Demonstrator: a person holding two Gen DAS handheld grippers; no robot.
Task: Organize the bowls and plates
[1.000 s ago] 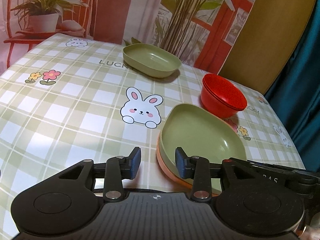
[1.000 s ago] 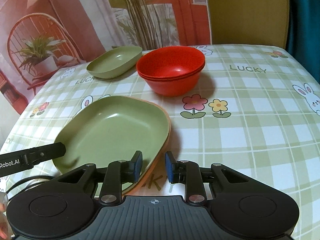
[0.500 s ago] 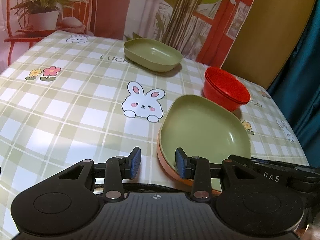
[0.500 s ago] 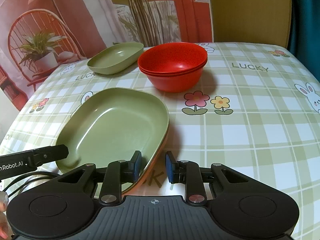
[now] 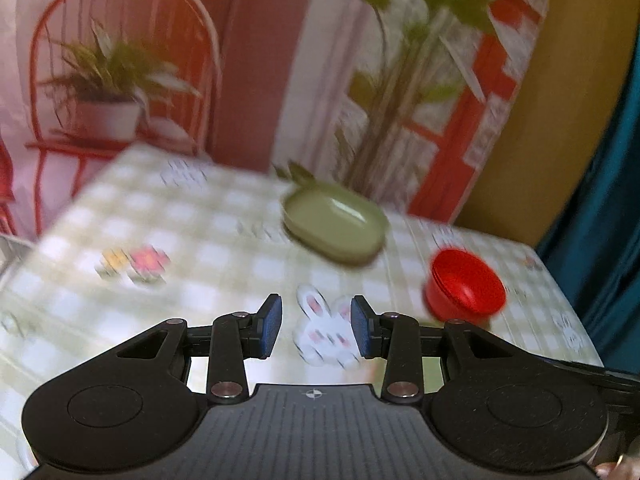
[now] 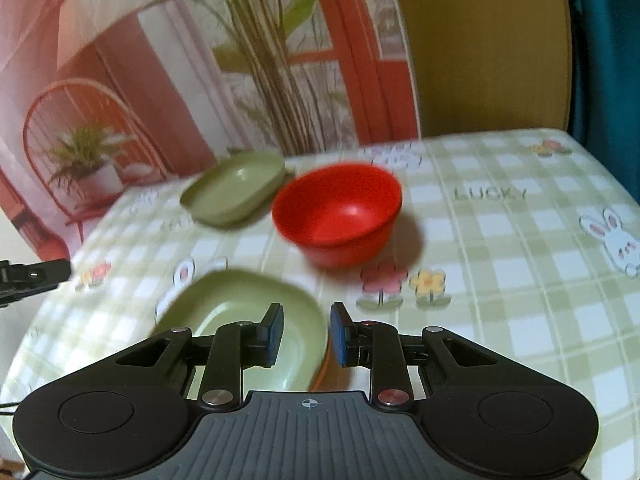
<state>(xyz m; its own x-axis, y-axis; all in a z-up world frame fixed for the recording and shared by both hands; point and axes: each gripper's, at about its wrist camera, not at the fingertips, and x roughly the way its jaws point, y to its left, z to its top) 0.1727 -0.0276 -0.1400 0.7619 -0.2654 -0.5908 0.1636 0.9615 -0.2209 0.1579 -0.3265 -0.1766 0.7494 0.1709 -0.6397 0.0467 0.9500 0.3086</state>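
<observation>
Green and matte, the near plate (image 6: 240, 308) looks like light, stiff plastic or melamine, smooth enough to slip, so I would judge its raised rim the only sound place to pinch, one pad inside and one under the lip; it lies on the tabletop (image 6: 500, 248) just ahead of the right hand-held gripper (image 6: 306, 334), with an orange edge (image 6: 320, 376) showing beneath it, seemingly a second plate it is stacked on; the red bowls (image 6: 340, 216) sit beyond it, nested as far as the blur allows, and likely just as light and hard; a second green dish (image 6: 236, 192) rests further back near the printed backdrop (image 6: 160, 60); both hand-held grippers stand apart and hold nothing; the left hand-held gripper (image 5: 316, 332) frames only a rabbit print (image 5: 326, 332) on the cloth; the right view shows the near plate plainly, which the left view almost wholly hides behind its own body, while the left view shows the far left stretch of cloth with its flower print (image 5: 134, 266).
</observation>
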